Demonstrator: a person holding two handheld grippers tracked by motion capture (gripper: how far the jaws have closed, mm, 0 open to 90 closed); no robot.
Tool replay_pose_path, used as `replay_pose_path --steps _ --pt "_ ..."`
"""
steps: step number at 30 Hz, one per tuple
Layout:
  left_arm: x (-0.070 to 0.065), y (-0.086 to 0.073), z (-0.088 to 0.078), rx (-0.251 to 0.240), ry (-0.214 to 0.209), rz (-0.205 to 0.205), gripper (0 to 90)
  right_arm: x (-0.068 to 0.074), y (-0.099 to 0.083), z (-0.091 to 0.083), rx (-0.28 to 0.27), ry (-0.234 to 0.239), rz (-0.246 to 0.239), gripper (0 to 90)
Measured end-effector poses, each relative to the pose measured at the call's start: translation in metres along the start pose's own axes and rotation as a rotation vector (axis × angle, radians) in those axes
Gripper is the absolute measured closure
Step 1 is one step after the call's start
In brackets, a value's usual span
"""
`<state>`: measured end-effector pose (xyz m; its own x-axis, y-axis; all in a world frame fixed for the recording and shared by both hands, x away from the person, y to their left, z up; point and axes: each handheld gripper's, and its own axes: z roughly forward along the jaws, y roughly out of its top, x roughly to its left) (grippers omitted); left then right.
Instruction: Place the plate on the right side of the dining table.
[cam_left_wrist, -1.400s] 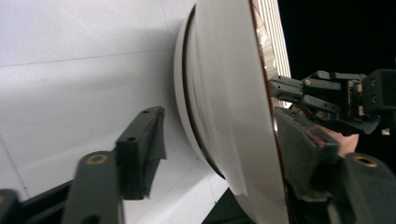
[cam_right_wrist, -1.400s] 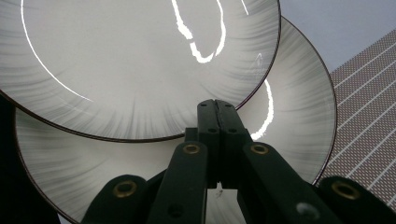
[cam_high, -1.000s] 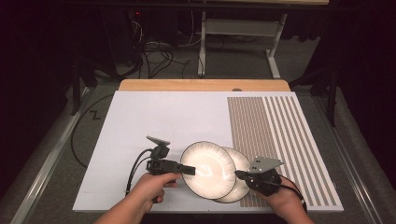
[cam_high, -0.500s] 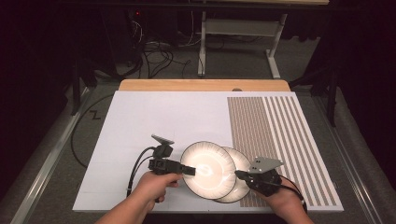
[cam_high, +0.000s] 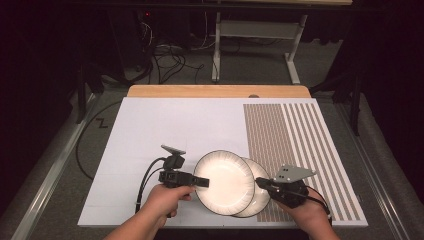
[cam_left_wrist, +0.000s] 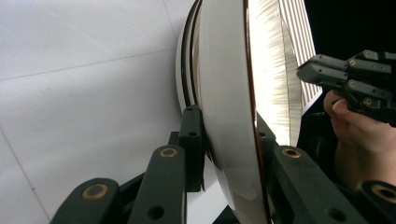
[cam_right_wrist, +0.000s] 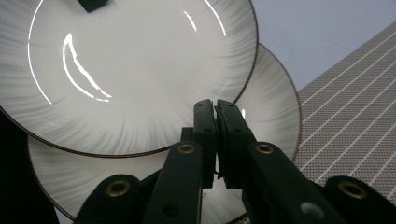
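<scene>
Left gripper (cam_high: 200, 180) fingers have just been closing, now clamped on rim of upper white ribbed ceramic plate (cam_high: 225, 180). Right gripper (cam_high: 261, 184) fingers pinch lower matching plate (cam_high: 257, 197), near front of white worktop (cam_high: 165, 125). Both gripped; separation pending.

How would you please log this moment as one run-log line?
left gripper: closing on upper plate rim | right gripper: shut on lower plate | table

A white board (cam_high: 165, 125) with a brown-striped panel (cam_high: 295, 145) at its right was laid on a wooden table (cam_high: 215, 91). Beyond the table, a grey carpeted floor (cam_high: 250, 70) was seen, strewn with black cables (cam_high: 165, 52) beside a white metal frame (cam_high: 255, 30); the room behind was left dark.
</scene>
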<state>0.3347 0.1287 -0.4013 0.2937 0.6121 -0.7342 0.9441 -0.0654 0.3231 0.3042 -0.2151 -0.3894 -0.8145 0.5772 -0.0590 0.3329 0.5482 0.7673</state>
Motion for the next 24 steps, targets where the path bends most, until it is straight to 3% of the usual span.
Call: replay_pose_path --steps 11,24 --pt "0.003 -0.001 -0.006 -0.078 -0.031 0.026 77.2 -0.020 -0.006 -0.010 -0.047 -0.043 0.090 74.8" --pt "0.007 0.003 -0.012 -0.155 -0.049 0.124 78.5 -0.037 -0.014 -0.023 -0.107 -0.111 0.159 59.1"
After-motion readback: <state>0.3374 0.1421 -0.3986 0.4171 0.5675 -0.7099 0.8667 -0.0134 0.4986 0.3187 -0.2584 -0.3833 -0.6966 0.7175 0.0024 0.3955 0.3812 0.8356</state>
